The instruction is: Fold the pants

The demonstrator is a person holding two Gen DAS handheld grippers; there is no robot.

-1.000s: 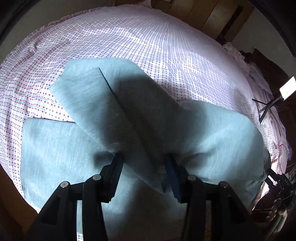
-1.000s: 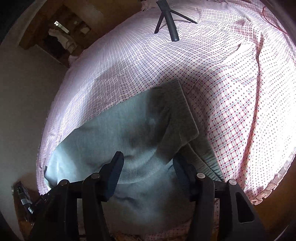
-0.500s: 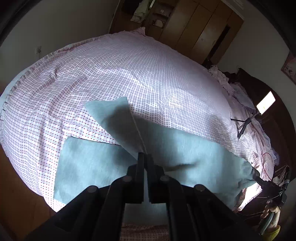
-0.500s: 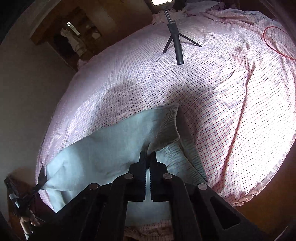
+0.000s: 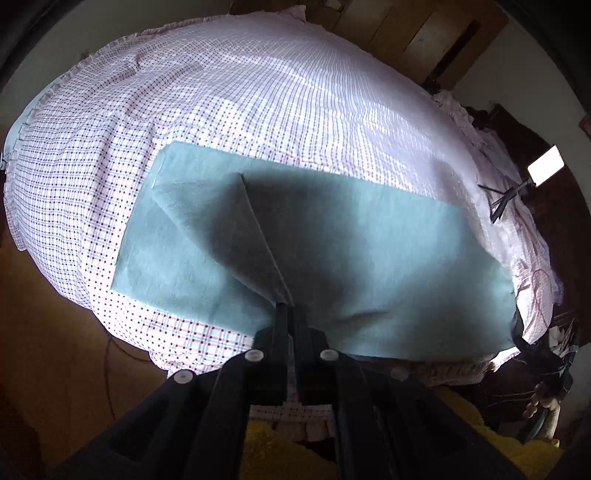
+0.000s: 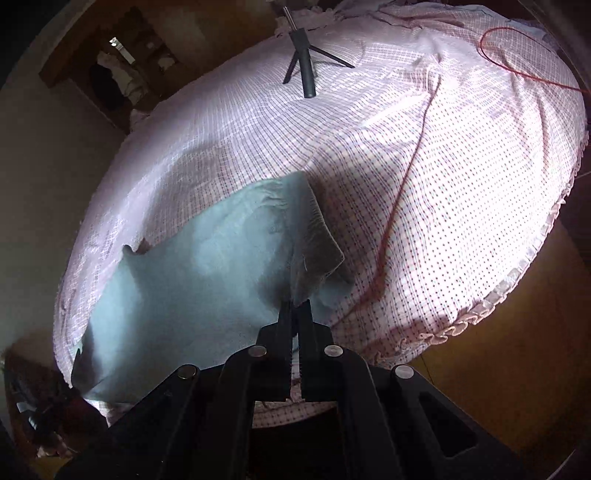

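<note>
Light grey-blue pants (image 5: 369, 240) lie across a bed with a pink checked sheet (image 5: 258, 92). My left gripper (image 5: 290, 308) is shut on a lifted corner of one pant leg, which rises from the flat leg below as a triangular flap. In the right wrist view, my right gripper (image 6: 295, 306) is shut on the ribbed waistband end of the pants (image 6: 221, 277), raised off the sheet (image 6: 443, 166). The cloth hangs stretched between the two grippers over the near bed edge.
A small black tripod (image 6: 304, 70) stands on the far part of the bed, with a lit lamp on it (image 5: 546, 170). A red cable (image 6: 517, 55) lies at the bed's far right. Wooden wardrobes (image 5: 424, 29) stand behind. Wooden floor shows beside the bed.
Both grippers went from open over the pants to shut on the cloth. They have since lifted and pulled back toward the near bed edge, dragging the pants along.
</note>
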